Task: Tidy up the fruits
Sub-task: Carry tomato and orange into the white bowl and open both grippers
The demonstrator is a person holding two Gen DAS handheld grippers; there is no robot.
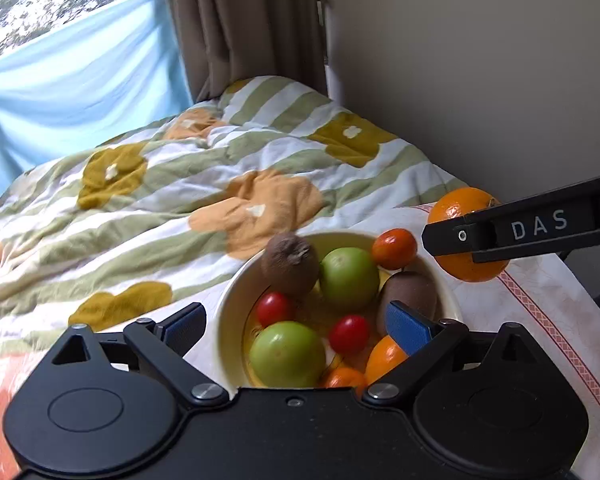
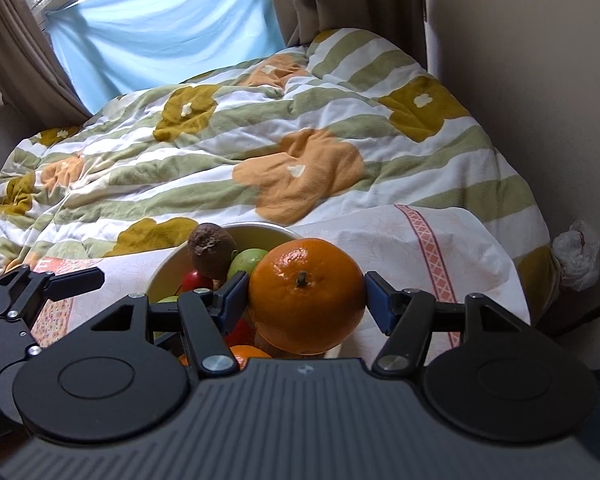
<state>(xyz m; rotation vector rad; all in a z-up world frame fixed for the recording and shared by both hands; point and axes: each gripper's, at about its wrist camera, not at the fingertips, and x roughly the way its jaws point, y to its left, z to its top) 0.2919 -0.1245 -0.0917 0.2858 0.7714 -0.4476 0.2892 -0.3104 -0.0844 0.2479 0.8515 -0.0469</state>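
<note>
A cream bowl (image 1: pixel 230 292) on a white cloth holds two green apples (image 1: pixel 350 278), two kiwis (image 1: pixel 290 262), red tomatoes (image 1: pixel 349 334) and small oranges (image 1: pixel 394 248). My left gripper (image 1: pixel 296 326) is open, its jaws straddling the bowl's near rim, holding nothing. My right gripper (image 2: pixel 304 300) is shut on a large orange (image 2: pixel 306 294), held just above the bowl's right edge; the orange also shows in the left wrist view (image 1: pixel 470 234). The bowl (image 2: pixel 256 230) lies behind and under it.
A flowered striped quilt (image 1: pixel 180 184) covers the bed behind the bowl. The white cloth with a pink border (image 2: pixel 432 248) extends right. A wall (image 1: pixel 480 60) stands on the right, curtains and a blue sheet (image 2: pixel 160 28) at the back. A plastic bag (image 2: pixel 576 256) lies by the wall.
</note>
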